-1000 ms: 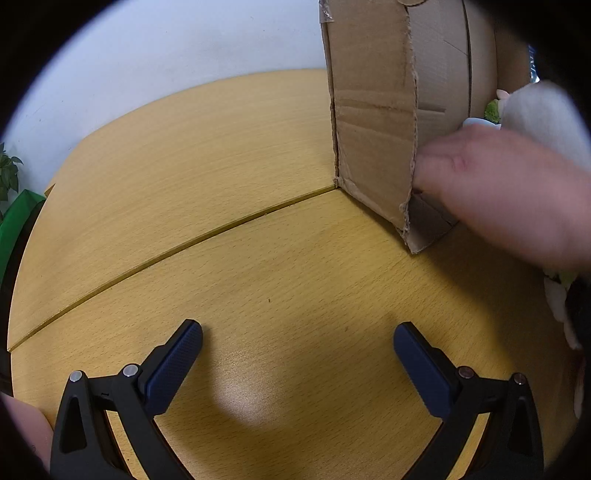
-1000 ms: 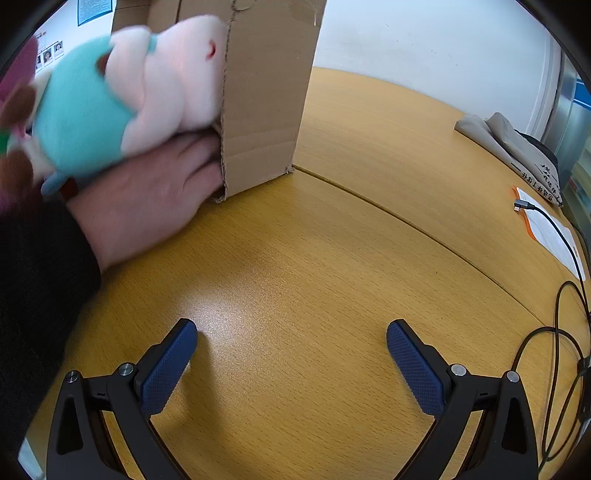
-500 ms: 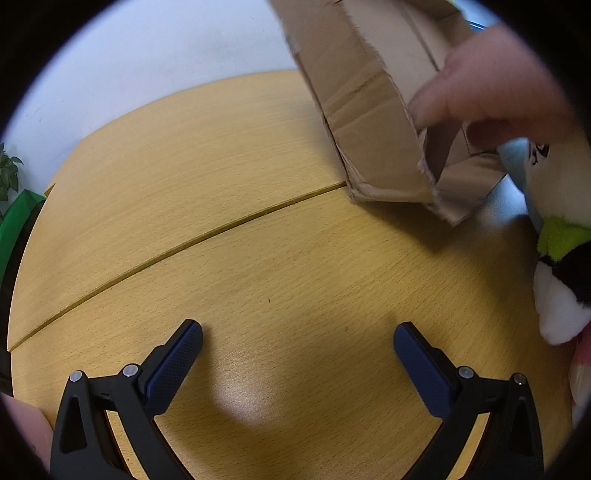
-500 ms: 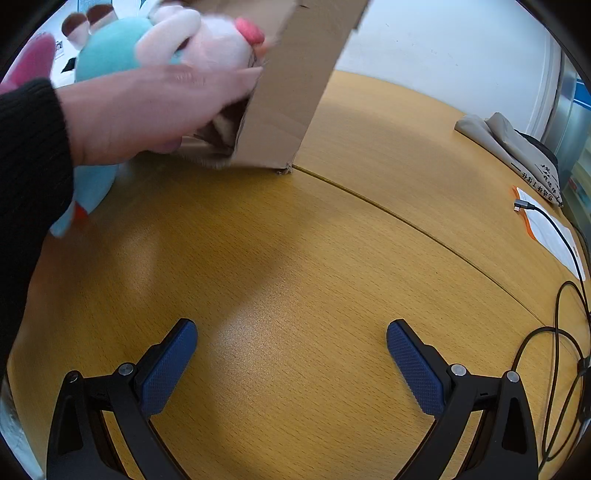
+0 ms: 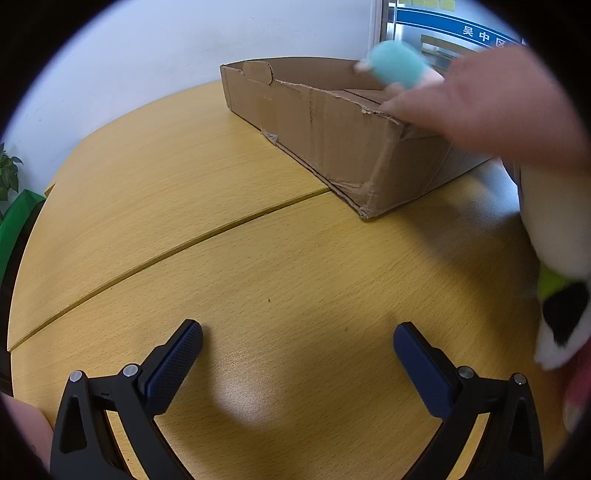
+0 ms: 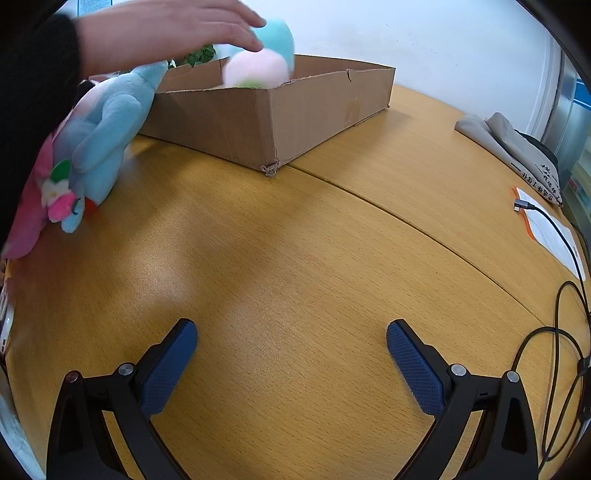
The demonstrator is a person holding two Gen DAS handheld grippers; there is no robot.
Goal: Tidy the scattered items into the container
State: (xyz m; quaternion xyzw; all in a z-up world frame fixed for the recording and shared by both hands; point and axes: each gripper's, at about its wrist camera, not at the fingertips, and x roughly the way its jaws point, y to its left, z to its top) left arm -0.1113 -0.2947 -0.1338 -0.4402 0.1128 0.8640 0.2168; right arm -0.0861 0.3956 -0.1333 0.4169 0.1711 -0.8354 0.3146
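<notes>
A shallow cardboard box (image 5: 332, 125) (image 6: 258, 114) lies flat on the wooden table (image 5: 258, 258). A bare hand (image 6: 159, 33) (image 5: 491, 107) hovers over the box with a teal and pink plush (image 6: 262, 59) (image 5: 397, 68) beneath it. A light blue plush (image 6: 107, 129) and a pink plush (image 6: 29, 214) lie beside the box's left side. A white, green and black plush (image 5: 561, 266) lies at the right edge of the left wrist view. My left gripper (image 5: 297, 354) and right gripper (image 6: 291, 350) are both open and empty, low over the table in front of the box.
A grey folded cloth (image 6: 509, 147), a paper sheet (image 6: 554, 232) and black cables (image 6: 561, 332) lie on the table to the right. A green plant (image 5: 9, 173) stands past the table's left edge.
The hand has tipped the box from upright on its side to flat on the table, opening up. The plush toys spilled beside it. Both grippers stayed still.
</notes>
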